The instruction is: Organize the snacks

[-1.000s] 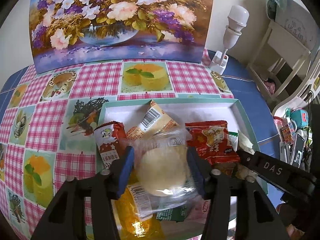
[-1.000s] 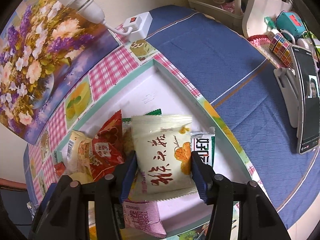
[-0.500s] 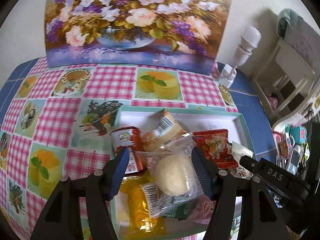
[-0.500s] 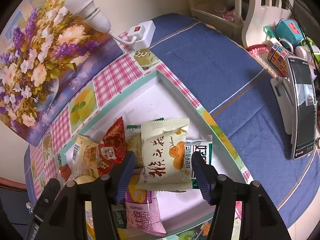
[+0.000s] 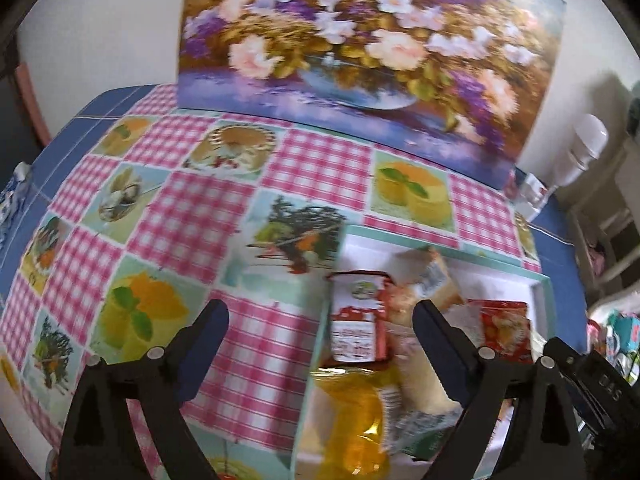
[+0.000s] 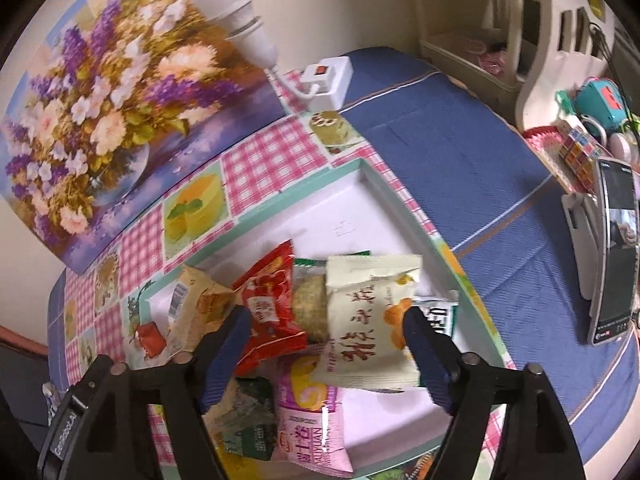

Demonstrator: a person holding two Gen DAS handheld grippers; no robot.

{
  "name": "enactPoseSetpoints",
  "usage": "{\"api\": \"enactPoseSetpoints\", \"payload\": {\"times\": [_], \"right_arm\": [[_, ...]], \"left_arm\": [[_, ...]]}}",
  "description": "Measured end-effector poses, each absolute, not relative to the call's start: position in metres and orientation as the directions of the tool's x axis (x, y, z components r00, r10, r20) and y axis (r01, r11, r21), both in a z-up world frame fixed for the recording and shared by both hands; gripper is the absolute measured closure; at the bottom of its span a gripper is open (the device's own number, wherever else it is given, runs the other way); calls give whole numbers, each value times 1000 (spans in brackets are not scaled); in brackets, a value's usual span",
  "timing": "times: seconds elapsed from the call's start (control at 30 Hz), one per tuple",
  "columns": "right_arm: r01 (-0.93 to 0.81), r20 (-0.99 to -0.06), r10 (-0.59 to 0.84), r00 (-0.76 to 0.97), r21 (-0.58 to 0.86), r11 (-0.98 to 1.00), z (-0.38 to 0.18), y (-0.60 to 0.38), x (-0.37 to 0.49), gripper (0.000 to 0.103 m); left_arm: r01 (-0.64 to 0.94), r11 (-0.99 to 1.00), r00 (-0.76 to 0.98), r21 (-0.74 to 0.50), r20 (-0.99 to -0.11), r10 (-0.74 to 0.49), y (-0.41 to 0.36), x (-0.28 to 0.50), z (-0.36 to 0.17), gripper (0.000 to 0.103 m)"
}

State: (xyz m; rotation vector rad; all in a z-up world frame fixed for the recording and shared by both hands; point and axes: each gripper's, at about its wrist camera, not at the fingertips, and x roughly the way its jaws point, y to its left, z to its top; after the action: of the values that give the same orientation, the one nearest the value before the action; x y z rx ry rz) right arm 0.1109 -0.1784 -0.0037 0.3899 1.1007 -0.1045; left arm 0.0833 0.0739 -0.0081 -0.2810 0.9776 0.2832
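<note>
There are two hand-held grippers, and both hold nothing. The left hand-held gripper (image 5: 320, 316) has its fingers spread wide above the left edge of the tray (image 6: 300, 188). The right hand-held gripper (image 6: 326, 320) is spread wide too, over the snacks in the tray. There is one tray, white inside with a green rim, and it sits on the surface (image 5: 200, 220), which has a pink checked cloth with food pictures. All the snacks lie in a messy heap inside the tray. I can count about eight packets. The pale packet (image 6: 368, 316) with red writing and an orange picture lies on top, between the right fingers but not touching them. Left of it in the tray is a red packet (image 6: 270, 308), then a tan packet (image 6: 196, 304) with a barcode. A pink packet (image 6: 308, 416) sticks out from under the pale one. A dark green packet (image 6: 248, 436) is partly hidden by the left finger. The left view is blurry, so the yellow packet (image 5: 356, 424) and the red-and-white packet (image 5: 356, 320) are hard to read. Behind the tray stands one flower picture (image 5: 360, 40).
</note>
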Motion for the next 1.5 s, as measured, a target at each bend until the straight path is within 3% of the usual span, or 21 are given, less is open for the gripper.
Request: {"api": "enactPoseSetpoints", "payload": {"times": [0.13, 0.2, 0.23, 0.73, 1.27, 1.5], "right_arm": [[244, -875, 111, 471, 250, 937, 0, -170, 111, 16], [227, -871, 111, 479, 245, 942, 2, -165, 112, 9], [220, -869, 114, 482, 246, 944, 2, -162, 112, 0], [137, -866, 133, 482, 225, 965, 8, -128, 110, 0], [38, -849, 108, 517, 149, 988, 22, -76, 84, 0], [9, -847, 99, 522, 121, 993, 23, -61, 68, 0]], "left_arm": [[-382, 919, 522, -101, -844, 125, 80, 82, -10, 7], [-386, 917, 518, -95, -845, 130, 82, 82, -11, 7], [-387, 917, 517, -95, -846, 131, 82, 82, -12, 7], [-414, 906, 522, -93, -839, 153, 99, 76, -10, 7], [-402, 916, 529, -5, -817, 228, 120, 50, 11, 7], [-430, 902, 532, -45, -819, 213, 139, 32, 17, 7]]}}
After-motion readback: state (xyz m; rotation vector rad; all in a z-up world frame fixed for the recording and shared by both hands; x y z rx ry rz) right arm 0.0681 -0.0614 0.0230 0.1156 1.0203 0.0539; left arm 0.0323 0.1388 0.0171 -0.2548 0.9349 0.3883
